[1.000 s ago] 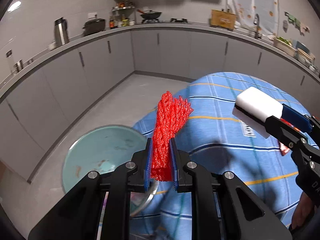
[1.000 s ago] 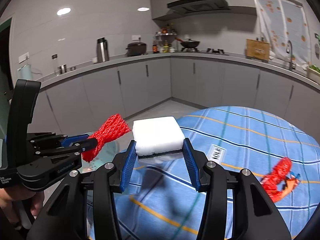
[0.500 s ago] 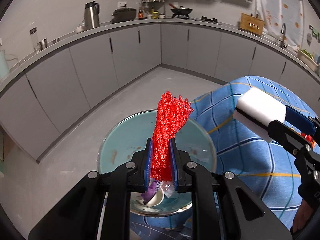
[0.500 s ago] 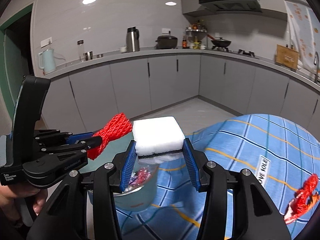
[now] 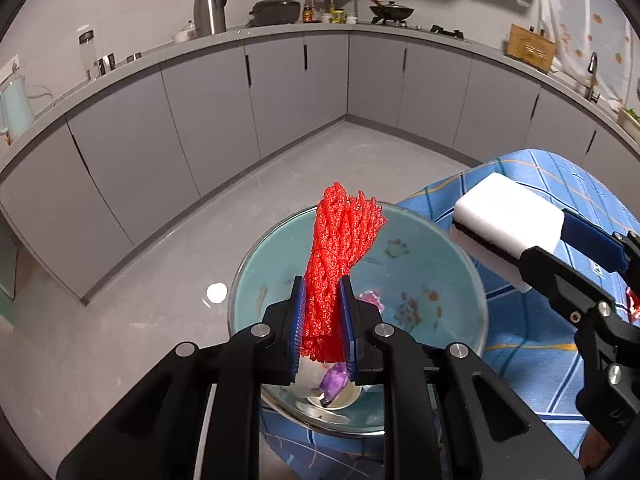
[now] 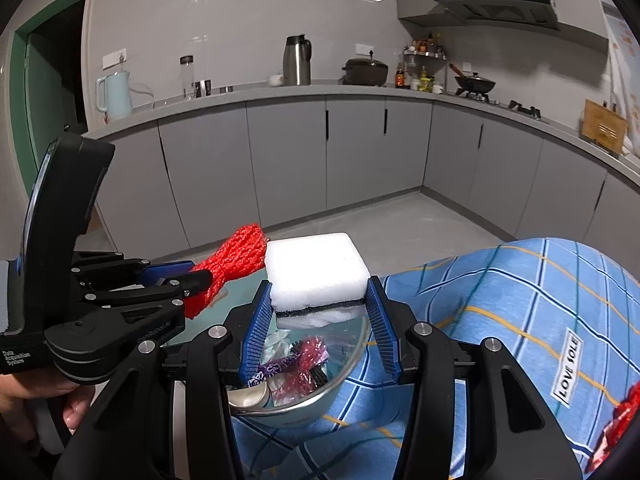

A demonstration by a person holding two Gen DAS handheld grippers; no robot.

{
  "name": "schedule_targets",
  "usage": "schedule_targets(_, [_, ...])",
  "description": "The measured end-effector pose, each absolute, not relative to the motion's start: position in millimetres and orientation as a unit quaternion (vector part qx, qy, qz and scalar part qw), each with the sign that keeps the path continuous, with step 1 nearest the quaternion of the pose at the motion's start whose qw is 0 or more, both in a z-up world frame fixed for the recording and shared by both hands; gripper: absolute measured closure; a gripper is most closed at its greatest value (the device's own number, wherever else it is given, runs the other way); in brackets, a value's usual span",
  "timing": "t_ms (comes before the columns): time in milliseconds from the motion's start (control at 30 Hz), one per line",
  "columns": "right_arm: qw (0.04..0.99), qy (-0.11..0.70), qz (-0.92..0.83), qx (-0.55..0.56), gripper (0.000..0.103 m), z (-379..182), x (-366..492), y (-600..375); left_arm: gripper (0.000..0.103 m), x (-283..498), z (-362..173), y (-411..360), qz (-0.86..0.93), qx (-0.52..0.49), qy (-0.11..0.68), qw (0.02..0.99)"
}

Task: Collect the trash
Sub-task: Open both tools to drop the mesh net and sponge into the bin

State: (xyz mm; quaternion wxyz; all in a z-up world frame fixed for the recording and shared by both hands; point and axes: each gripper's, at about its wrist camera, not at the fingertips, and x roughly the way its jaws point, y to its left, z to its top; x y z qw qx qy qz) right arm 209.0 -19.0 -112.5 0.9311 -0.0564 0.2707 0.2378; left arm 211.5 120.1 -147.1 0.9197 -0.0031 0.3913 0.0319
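Grey kitchen all round, flat-front cabinets curving along the back under a long counter, with a steel thermos, a dark pot and a wok sitting on it, plus a pale blue kettle at the left of the right-wrist view. Down in the lower right of both views there's a table with a blue checked cloth, and a glass bowl sits at its edge, dead centre low in the left-wrist frame. The bowl's already got junk in it: a purple wrapper, a pinkish crinkly wrapper and some white bits, hard to say what exactly. The left gripper has its blue pads squeezed tight on a bunch of red mesh netting, which sticks up out of the jaws and hangs right over the bowl. The right gripper comes in from the right of the left-wrist frame and is clamped on a white sponge with a dark scrub layer underneath, fingers set about half apart with the sponge filling the gap. In its own view the sponge sits over the near rim of the bowl, with the netting just to the left of it, nearly touching. A bit of a hand shows under the left gripper at the lower left. One more scrap of red stuff is lying on the cloth at the far lower right, well away from the bowl.
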Motion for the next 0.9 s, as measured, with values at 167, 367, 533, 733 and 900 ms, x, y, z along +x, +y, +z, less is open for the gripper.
schedule_targets(167, [0.925, 0.283, 0.245, -0.062, 0.055, -125, 217, -12, 0.083, 215, -158, 125, 0.033, -0.005, 0.403, 0.915])
schedule_targets(367, [0.918, 0.294, 0.259, -0.064, 0.044, -138, 224, -6, 0.075, 219, -165, 129, 0.039, -0.008, 0.411, 0.911])
schedule_targets(533, [0.919, 0.3, 0.248, -0.057, 0.044, -143, 225, -14, 0.056, 218, -164, 131, 0.046, -0.008, 0.407, 0.912])
schedule_targets(733, [0.925, 0.299, 0.23, -0.043, 0.044, -138, 222, -31, 0.049, 217, -162, 129, 0.045, -0.01, 0.404, 0.914])
schedule_targets(900, [0.933, 0.297, 0.198, -0.04, 0.044, -130, 212, -48, 0.038, 213, -157, 114, 0.035, -0.002, 0.393, 0.919])
